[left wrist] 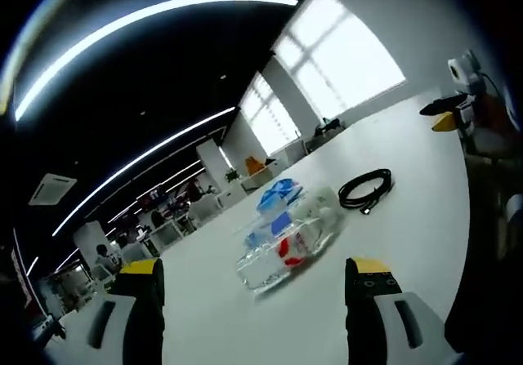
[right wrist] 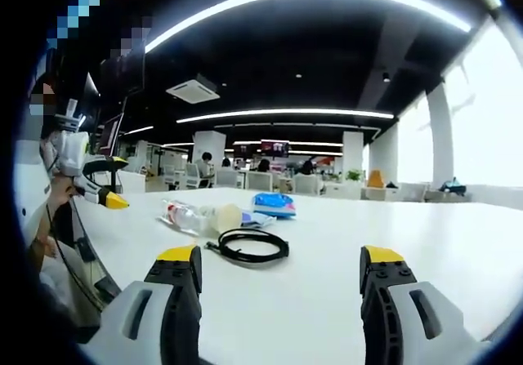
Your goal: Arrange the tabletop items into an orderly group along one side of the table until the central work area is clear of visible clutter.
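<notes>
At the bottom of the left gripper view, the left claw (left wrist: pixel 253 287) stands with its yellow-tipped jaws spread wide and nothing between them, held above the white tabletop (left wrist: pixel 409 218). Just ahead of it, between the jaw tips and slightly beyond, a clear plastic bottle (left wrist: pixel 288 247) with a red and blue label lies on its side. Beyond the bottle sits a blue packet (left wrist: pixel 278 193), close behind it. To the right of the bottle, a little farther out, a coiled black cable (left wrist: pixel 365 189) lies flat on the tabletop. Far off to the right, near the tabletop's edge, the right claw (left wrist: pixel 445 113) comes into sight, with a yellow tip and black body.

In the right gripper view, the right claw (right wrist: pixel 278 279) is likewise spread open and empty over the tabletop (right wrist: pixel 425 234). Straight ahead of it, nearest, lies the coiled black cable (right wrist: pixel 249 246). Just past the cable and to the left, the clear plastic bottle (right wrist: pixel 189 216) lies on its side, its wide end facing the cable. Behind these sits the blue packet (right wrist: pixel 274 204). Far left, the left claw (right wrist: pixel 102 193) shows its yellow tip beside a person's hand (right wrist: pixel 45 251). Desks and seated people fill the office beyond.
</notes>
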`<state>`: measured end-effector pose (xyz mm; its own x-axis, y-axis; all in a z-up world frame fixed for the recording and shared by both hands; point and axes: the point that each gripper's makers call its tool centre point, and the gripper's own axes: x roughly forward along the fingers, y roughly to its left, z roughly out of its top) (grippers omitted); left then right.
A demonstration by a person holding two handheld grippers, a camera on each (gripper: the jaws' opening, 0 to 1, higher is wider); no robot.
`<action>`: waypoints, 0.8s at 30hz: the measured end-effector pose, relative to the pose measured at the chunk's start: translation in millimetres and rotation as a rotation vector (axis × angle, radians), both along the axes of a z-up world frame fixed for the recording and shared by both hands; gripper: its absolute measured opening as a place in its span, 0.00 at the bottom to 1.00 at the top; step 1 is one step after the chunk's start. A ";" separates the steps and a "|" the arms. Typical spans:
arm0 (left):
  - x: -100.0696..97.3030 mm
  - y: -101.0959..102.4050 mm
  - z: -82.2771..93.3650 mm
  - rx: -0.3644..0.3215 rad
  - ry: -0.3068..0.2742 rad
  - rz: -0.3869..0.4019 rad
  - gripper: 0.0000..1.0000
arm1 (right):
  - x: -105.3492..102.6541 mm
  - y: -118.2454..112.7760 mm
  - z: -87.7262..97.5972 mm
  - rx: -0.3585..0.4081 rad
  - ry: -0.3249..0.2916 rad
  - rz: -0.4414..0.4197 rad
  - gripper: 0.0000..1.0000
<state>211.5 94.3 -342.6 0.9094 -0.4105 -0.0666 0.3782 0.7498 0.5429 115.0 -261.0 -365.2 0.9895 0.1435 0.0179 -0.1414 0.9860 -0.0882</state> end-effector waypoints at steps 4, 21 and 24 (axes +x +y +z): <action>4.6 -7.3 -3.8 0.023 0.006 -0.005 0.91 | -2.4 -3.1 1.7 0.004 -0.007 -0.009 0.76; 17.9 -40.2 -8.6 0.074 -0.001 -0.091 0.89 | -0.7 -1.3 4.8 0.008 -0.018 0.005 0.77; 20.4 -44.3 -8.9 0.079 0.000 -0.098 0.89 | -1.2 3.6 6.5 -0.009 -0.032 0.020 0.76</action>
<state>231.9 50.0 -351.5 0.8651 -0.4910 -0.1028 0.4480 0.6638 0.5989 113.8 -257.4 -358.8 0.9853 0.1637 0.0480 -0.1583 0.9821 -0.1018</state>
